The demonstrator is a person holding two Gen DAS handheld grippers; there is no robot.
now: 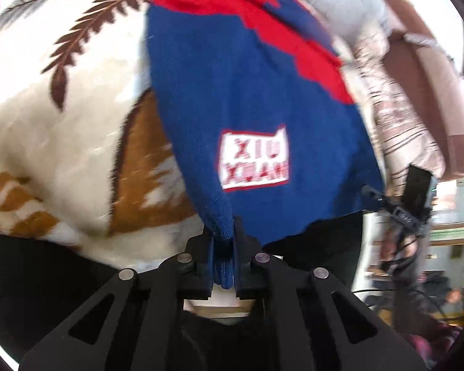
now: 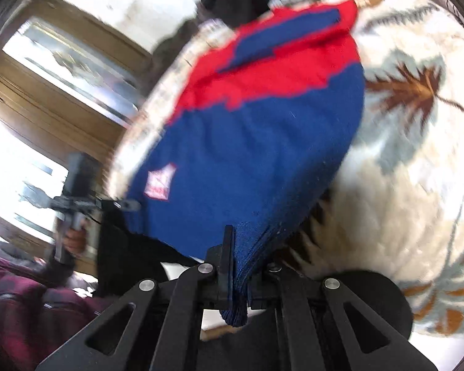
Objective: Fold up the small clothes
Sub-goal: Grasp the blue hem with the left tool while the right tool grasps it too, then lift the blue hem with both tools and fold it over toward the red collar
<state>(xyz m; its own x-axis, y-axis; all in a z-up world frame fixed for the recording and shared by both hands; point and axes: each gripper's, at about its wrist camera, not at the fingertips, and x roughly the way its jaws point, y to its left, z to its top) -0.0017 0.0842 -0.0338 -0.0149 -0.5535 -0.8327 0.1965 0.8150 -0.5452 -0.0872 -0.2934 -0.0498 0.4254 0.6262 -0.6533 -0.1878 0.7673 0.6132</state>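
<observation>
1. Your left tool (image 1: pixel 222 247) is clamped on a corner of the blue-and-red knitted sweater's (image 1: pixel 247 99) hem.
2. Your right tool (image 2: pixel 239 266) is clamped on the hem's other corner.
3. The sweater stretches away from both tools over a cream leaf-patterned blanket (image 1: pixel 62 108), its white patch (image 1: pixel 253 160) facing up.

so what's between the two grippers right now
The blue hem of the sweater spans from the left gripper to the right gripper, seen in the left wrist view.
</observation>
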